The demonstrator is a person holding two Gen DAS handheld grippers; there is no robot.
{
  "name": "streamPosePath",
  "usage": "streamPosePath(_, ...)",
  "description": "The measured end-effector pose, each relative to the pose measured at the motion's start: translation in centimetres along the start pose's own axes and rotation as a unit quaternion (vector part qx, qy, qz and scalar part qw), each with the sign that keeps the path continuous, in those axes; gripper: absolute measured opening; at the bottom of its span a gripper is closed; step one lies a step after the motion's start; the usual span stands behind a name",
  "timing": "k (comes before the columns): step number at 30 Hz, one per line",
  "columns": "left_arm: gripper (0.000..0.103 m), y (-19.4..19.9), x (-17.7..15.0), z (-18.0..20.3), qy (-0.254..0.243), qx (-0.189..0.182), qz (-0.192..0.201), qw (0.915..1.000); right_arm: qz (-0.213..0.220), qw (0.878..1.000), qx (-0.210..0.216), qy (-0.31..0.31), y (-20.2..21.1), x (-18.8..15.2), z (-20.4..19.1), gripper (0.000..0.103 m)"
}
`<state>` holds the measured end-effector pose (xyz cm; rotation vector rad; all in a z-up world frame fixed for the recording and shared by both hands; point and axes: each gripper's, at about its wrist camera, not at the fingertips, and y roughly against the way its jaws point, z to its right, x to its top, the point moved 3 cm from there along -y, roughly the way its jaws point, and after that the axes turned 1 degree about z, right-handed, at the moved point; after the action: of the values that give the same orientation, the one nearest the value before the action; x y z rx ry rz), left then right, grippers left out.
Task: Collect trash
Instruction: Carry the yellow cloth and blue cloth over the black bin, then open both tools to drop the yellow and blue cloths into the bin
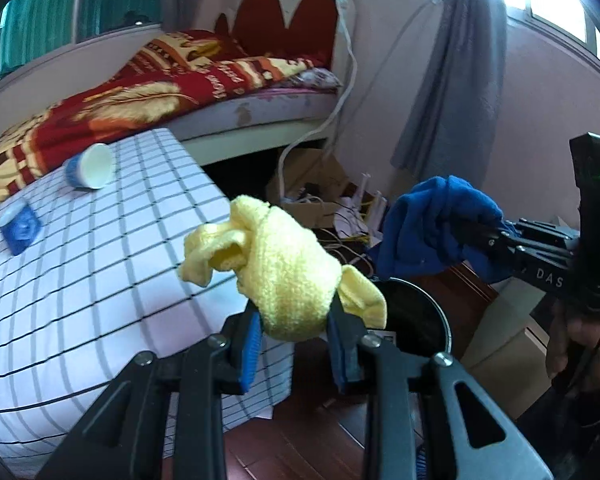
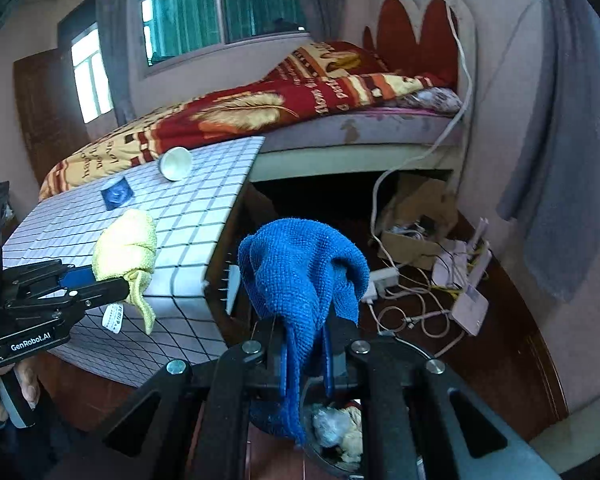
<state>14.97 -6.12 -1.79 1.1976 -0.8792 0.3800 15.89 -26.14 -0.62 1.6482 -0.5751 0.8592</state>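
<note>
Left tool (image 1: 292, 332) clamped on yellow cloth (image 1: 284, 272), right tool (image 2: 306, 356) clamped on blue cloth (image 2: 300, 268); both held over black bin (image 1: 424, 316) beside desk (image 1: 100, 260), seemingly for dropping. Paper cup (image 1: 90, 166), blue packet (image 1: 20, 230) left on desk.

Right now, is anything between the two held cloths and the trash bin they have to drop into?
Nothing visible. The blue cloth in the right gripper hangs over the open trash bin; the yellow cloth in the left gripper is beside the rim, with no lid.
</note>
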Motion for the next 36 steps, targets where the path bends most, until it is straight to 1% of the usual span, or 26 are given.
streamPosePath(10,0.03,-3.9,-1.0,4.7,-0.032,-0.052,-0.04,0.9973,-0.032,0.998,-0.035,-0.03,0.4,-3.9,4.6,0.013)
streamPosePath(16,0.03,-6.9,-2.2,8.0,-0.05,-0.086,-0.072,0.9924,-0.06,0.996,-0.05,-0.046,0.3,-6.8,7.5,0.013)
streamPosePath(20,0.03,-9.0,-3.3,9.9,-0.06,-0.102,-0.095,0.9885,-0.081,0.994,-0.056,-0.052,-0.1,-8.6,9.1,0.013)
streamPosePath(27,0.031,-12.6,-5.2,11.3,-0.074,-0.115,-0.138,0.9809,-0.136,0.988,-0.042,-0.058,-3.3,-11.2,10.6,0.013)
streamPosePath(30,0.031,-14.0,-5.9,11.6,-0.074,-0.115,-0.156,0.9782,-0.163,0.985,-0.05,-0.034,-5.1,-12.1,10.6,0.013)
streamPosePath(32,0.031,-14.6,-6.1,11.6,-0.071,-0.113,-0.16,0.978,-0.181,0.982,-0.046,-0.031,-6.2,-12.8,10.8,0.013)
streamPosePath(33,0.032,-15.1,-6.3,11.6,-0.066,-0.114,-0.166,0.9774,-0.189,0.981,-0.045,-0.027,-6.6,-13.1,10.7,0.013)
streamPosePath(35,0.04,-16.0,-6.6,11.6,-0.057,-0.118,-0.179,0.9752,-0.214,0.976,-0.039,-0.018,-7.7,-13.9,10.7,0.014)
streamPosePath(36,0.056,-16.6,-7.0,11.5,-0.055,-0.107,-0.19,0.9745,-0.226,0.973,-0.042,-0.016,-8.3,-14.3,10.8,0.024)
